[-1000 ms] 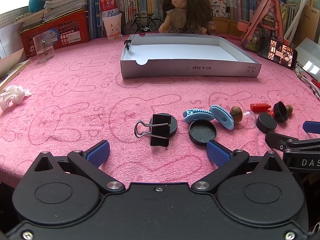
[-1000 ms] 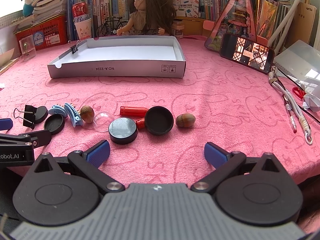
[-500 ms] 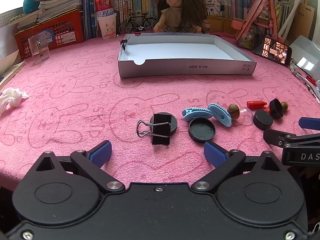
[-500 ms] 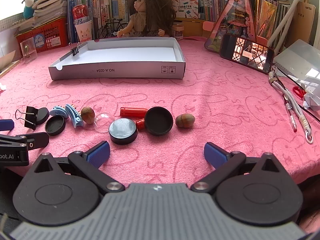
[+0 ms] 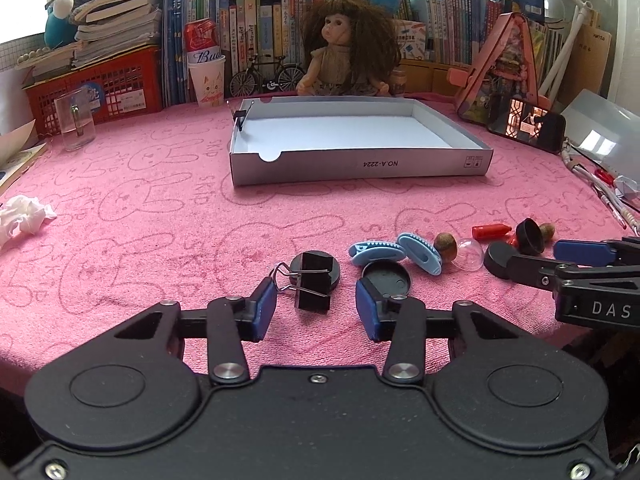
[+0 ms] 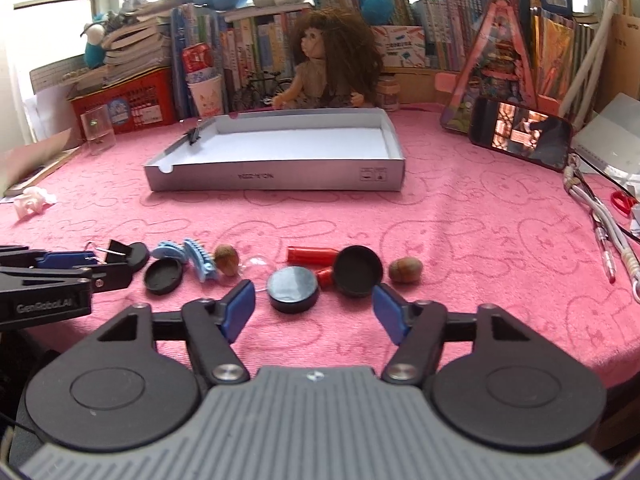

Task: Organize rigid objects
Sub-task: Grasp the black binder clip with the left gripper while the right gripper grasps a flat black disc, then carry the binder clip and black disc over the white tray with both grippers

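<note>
A black binder clip (image 5: 314,284) lies on a black disc (image 5: 330,270) on the pink cloth. My left gripper (image 5: 316,308) is closing, with the clip between its blue pads (image 5: 264,306); no pad presses on its body. My right gripper (image 6: 315,310) is closing too, and a black round puck (image 6: 293,294) sits between its fingers, untouched. Beside these lie a black lid (image 5: 386,278), two blue hair clips (image 5: 376,250), a nut (image 6: 227,259), a clear dome (image 5: 469,254), a red tube (image 6: 310,255), a black cap (image 6: 357,270) and another nut (image 6: 405,270). The white box tray (image 5: 360,166) stands behind.
A small binder clip (image 5: 240,118) grips the tray's left wall. A glass cup (image 5: 75,122) and crumpled tissue (image 5: 24,216) are at the left. A phone (image 6: 520,134), pens and cords (image 6: 600,232) are at the right. A doll (image 5: 348,48), books and a red basket (image 5: 96,88) line the back.
Both grippers' jaws have narrowed from wide open. The left pads now flank the binder clip, and the right pads have come in around the black puck. The objects have not moved.
</note>
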